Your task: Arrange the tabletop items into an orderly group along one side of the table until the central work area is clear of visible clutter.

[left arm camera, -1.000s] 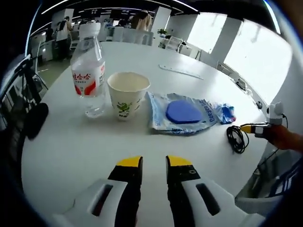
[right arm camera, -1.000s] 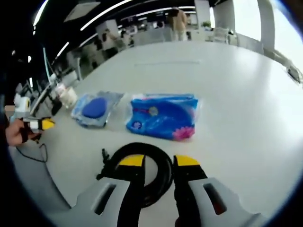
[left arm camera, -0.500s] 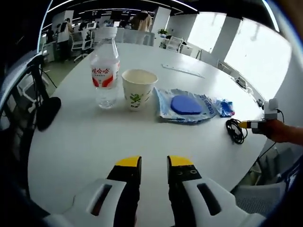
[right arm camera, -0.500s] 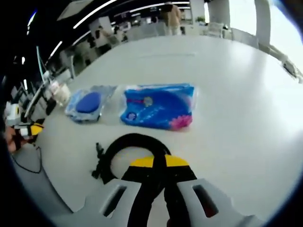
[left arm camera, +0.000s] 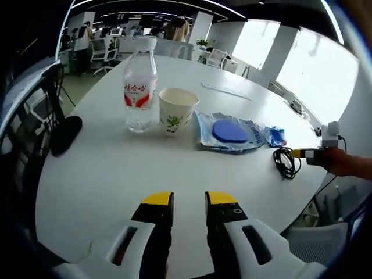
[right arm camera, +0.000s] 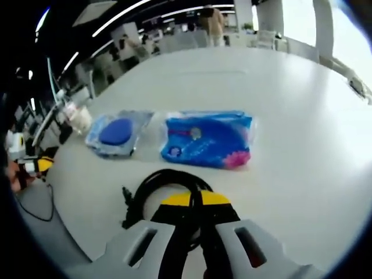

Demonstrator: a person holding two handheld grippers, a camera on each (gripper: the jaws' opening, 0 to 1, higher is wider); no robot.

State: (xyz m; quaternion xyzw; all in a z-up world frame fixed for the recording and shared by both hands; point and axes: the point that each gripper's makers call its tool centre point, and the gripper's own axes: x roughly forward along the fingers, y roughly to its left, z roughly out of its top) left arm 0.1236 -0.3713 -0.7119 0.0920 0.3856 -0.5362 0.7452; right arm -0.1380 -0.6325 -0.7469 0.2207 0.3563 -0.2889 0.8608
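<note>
In the left gripper view a water bottle (left arm camera: 140, 87), a paper cup (left arm camera: 178, 110) and a clear bag holding a blue round pad (left arm camera: 232, 132) stand in a row across the white table (left arm camera: 116, 180). My left gripper (left arm camera: 189, 200) hovers open over bare table, well short of them. A black cable coil (left arm camera: 285, 163) lies at the right edge, where a hand holds my right gripper (left arm camera: 314, 153). In the right gripper view my right gripper (right arm camera: 195, 199) is shut on the black cable (right arm camera: 157, 181). Beyond it lie a blue packet (right arm camera: 209, 145) and the bagged pad (right arm camera: 119, 132).
A black flat object (left arm camera: 65, 133) sits at the table's left edge. A thin pale strip (left arm camera: 225, 88) lies farther back on the table. Office chairs and people stand in the background. The table's near rim curves close below both grippers.
My right gripper's jaws have closed on the black cable, which lay between them a second ago. The left gripper view has drawn back a little; the items have not moved.
</note>
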